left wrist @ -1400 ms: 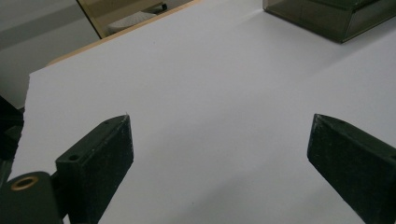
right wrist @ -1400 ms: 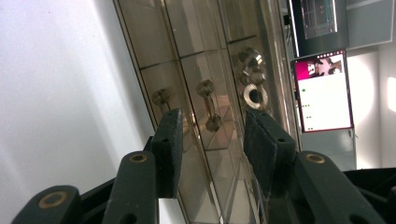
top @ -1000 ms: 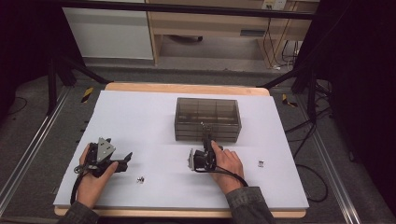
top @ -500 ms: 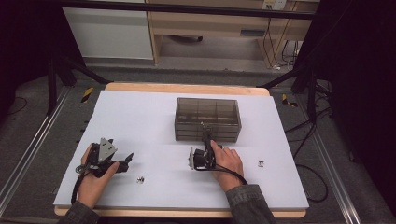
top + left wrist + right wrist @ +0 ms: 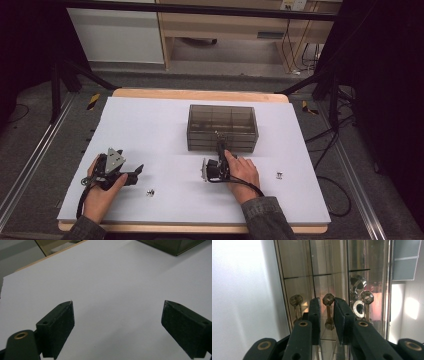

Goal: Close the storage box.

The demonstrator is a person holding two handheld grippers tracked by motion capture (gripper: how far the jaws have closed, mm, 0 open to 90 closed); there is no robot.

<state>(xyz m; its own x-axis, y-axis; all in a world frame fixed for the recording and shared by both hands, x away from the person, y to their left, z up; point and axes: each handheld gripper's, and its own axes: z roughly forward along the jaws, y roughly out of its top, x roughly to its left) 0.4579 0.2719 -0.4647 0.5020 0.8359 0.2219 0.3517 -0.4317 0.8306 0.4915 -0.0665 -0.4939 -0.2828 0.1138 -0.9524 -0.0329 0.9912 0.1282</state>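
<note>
no readable text, labels or numbers (none on any surface)

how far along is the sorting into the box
Partly done, it seems. Done: bolts and washers already sit inside the box. In hand: the right gripper has a bolt between its jaws at the box, and they have just been closing on it. Left: two small parts lie on the table, one by the open, idle left gripper, one right of the right hand.
</note>
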